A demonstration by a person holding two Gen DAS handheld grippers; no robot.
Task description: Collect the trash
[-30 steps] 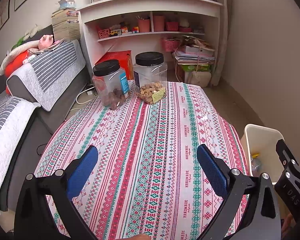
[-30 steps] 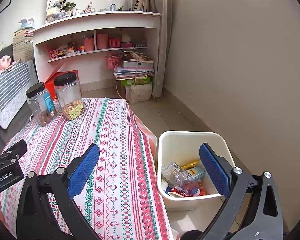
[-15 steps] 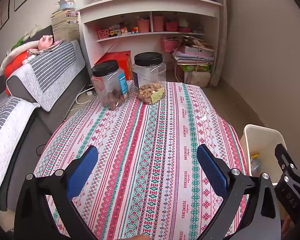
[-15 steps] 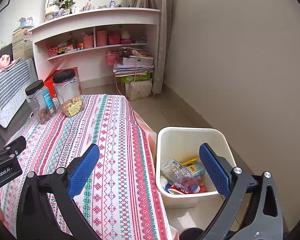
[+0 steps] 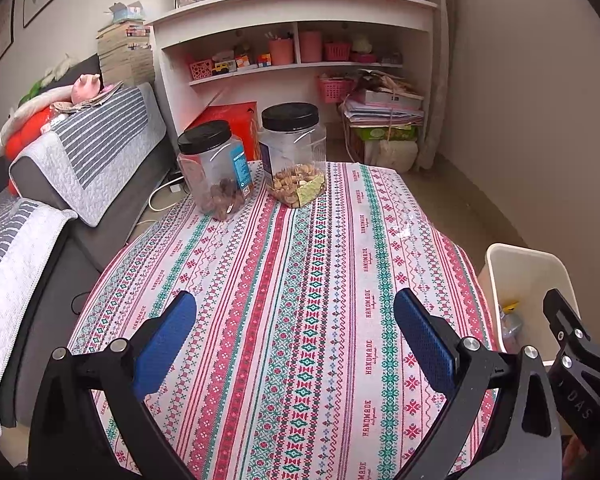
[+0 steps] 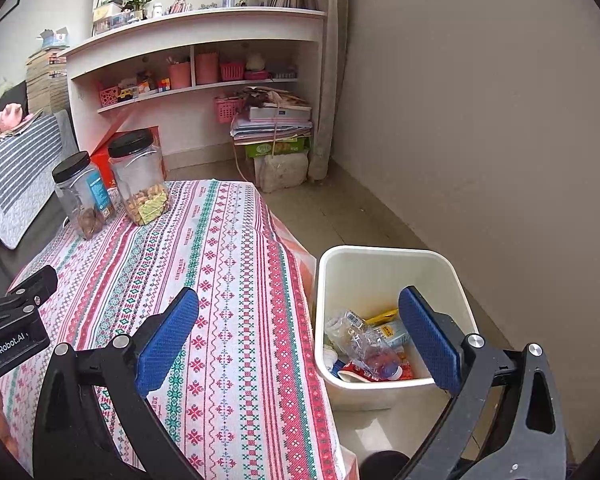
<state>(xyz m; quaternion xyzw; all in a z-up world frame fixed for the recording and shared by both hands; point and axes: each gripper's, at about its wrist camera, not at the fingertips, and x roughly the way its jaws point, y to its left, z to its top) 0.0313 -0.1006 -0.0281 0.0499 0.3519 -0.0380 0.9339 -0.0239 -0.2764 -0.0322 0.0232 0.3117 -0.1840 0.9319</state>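
Note:
A white trash bin stands on the floor right of the table; inside lie a crushed clear plastic bottle, a pale blue carton and red wrappers. In the left wrist view the bin shows at the right edge. My left gripper hovers open over the patterned tablecloth with nothing between its blue pads. My right gripper is open and empty, straddling the table's right edge and the bin.
Two clear jars with black lids, one with nuts and one with darker snacks, stand at the table's far end. A sofa runs along the left. White shelves and stacked papers fill the back; a wall is at the right.
Both grippers have drifted slightly back and up, so the jars and bin sit a little lower in view. Both stay open and empty.

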